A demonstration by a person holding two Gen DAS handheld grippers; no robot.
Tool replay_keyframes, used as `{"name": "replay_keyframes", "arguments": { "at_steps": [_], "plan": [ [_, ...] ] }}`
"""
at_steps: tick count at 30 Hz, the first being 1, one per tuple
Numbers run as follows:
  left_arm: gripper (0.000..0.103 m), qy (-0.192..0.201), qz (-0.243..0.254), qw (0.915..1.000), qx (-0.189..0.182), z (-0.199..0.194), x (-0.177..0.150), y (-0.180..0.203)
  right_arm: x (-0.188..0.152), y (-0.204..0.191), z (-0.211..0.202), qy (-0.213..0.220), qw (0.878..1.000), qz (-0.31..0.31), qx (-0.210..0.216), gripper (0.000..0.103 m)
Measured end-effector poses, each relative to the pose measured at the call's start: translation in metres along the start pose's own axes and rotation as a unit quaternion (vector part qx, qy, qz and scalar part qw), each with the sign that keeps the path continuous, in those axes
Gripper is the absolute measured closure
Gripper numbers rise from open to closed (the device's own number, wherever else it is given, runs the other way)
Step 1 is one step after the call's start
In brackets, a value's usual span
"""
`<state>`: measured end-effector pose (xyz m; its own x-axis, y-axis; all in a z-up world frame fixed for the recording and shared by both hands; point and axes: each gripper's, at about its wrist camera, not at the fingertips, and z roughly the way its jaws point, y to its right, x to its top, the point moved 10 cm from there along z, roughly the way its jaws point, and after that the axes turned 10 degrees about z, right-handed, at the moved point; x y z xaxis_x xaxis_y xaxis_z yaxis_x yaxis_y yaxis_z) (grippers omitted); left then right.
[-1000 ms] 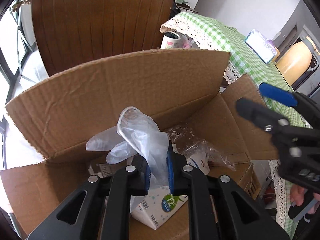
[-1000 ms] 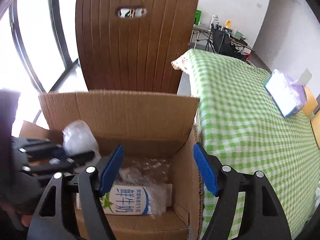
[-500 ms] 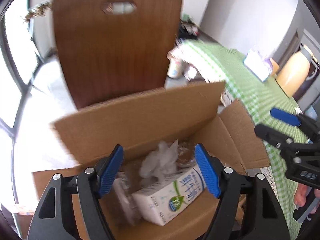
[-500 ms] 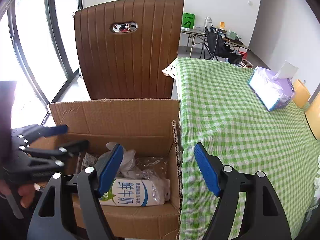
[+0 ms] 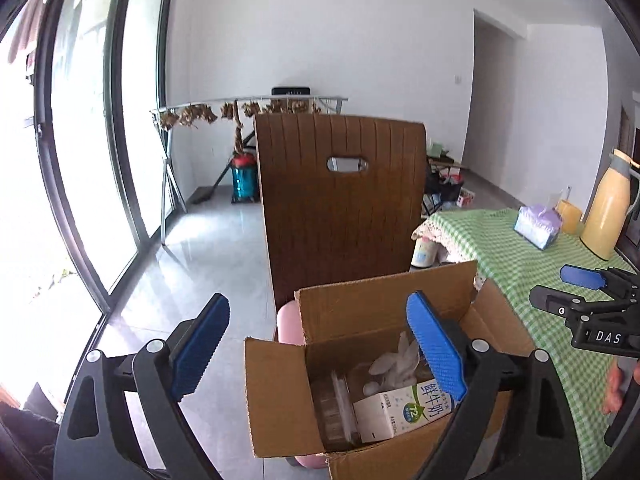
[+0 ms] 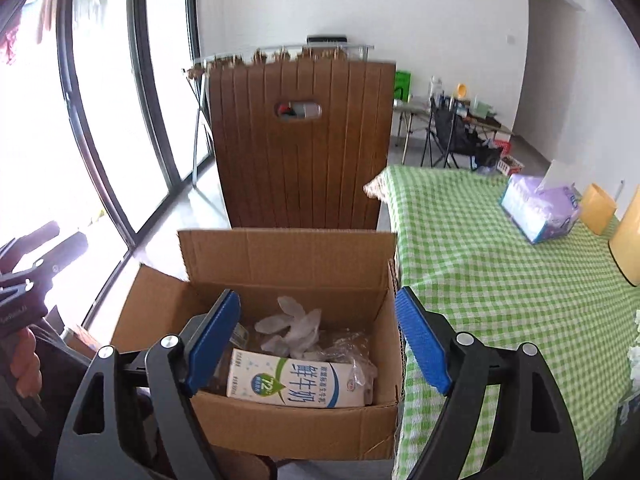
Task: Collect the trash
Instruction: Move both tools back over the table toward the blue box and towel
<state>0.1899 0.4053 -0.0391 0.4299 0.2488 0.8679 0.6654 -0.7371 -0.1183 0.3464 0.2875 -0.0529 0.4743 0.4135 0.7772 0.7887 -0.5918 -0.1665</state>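
Inside cardboard box [image 6: 288, 256], milk carton [image 6: 296, 384] lies flat, crosswise.

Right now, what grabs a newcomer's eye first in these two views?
The open cardboard box at centre, holding a milk carton with a clear glove lying behind it. Directly behind the box stands a tall brown chair back. To the right, a green checked tablecloth carries a purple tissue pack, and both grippers' blue fingers stand open with nothing between them.
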Motion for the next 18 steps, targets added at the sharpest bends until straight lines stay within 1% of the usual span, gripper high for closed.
{"name": "replay_keyframes", "arguments": {
  "at_steps": [1, 4, 6, 7, 10, 13, 18],
  "plan": [
    [0.011, 0.009, -0.001, 1.0000, 0.002, -0.008, 0.001, 0.001, 0.001, -0.002, -0.011, 0.020, 1.000, 0.001, 0.002, 0.024],
    [0.010, 0.032, -0.003, 0.9995, 0.005, -0.032, 0.003, 0.007, 0.002, -0.006, -0.042, 0.076, 0.997, 0.006, 0.010, 0.022],
    [0.009, 0.048, -0.006, 0.9988, 0.002, -0.045, 0.004, 0.014, 0.002, -0.004, -0.060, 0.107, 0.994, 0.007, 0.002, 0.018],
    [0.007, 0.052, -0.007, 0.9986, 0.000, -0.051, 0.003, 0.017, 0.000, -0.003, -0.070, 0.119, 0.993, 0.009, -0.003, 0.018],
    [0.007, 0.054, -0.004, 0.9985, -0.006, -0.061, -0.001, 0.027, -0.005, 0.005, -0.092, 0.133, 0.991, 0.017, -0.015, 0.018],
    [0.007, 0.056, 0.005, 0.9983, -0.017, -0.071, -0.001, 0.044, -0.011, 0.023, -0.114, 0.142, 0.989, 0.034, -0.030, 0.018],
    [0.007, 0.061, 0.032, 0.9961, -0.055, -0.085, 0.003, 0.090, -0.024, 0.069, -0.149, 0.156, 0.983, 0.067, -0.073, 0.018]
  ]
}}
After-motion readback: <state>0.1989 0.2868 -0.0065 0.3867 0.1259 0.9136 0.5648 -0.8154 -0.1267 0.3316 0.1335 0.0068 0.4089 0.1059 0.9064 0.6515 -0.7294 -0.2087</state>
